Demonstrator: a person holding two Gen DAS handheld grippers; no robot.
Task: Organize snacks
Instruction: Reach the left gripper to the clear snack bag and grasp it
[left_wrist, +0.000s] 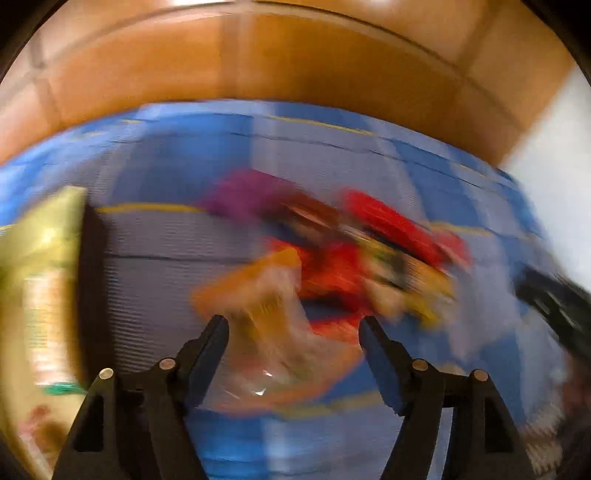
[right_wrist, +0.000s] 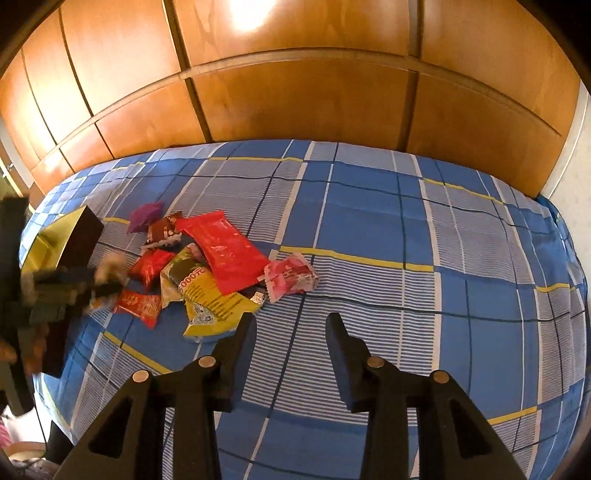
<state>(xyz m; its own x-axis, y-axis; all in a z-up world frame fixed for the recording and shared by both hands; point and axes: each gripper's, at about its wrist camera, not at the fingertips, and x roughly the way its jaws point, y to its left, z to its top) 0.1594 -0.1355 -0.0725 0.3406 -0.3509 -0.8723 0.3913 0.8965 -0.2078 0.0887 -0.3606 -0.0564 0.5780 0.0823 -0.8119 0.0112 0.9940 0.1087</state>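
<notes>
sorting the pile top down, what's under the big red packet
The big red packet lies on a yellow packet and a dark green one, with a brown wrapper by its top end. Whatever else lies beneath it is covered.

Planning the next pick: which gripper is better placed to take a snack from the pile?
Probably the left gripper: it hangs open right over the snack pile. The right gripper points at bare bedspread beside it.
</notes>
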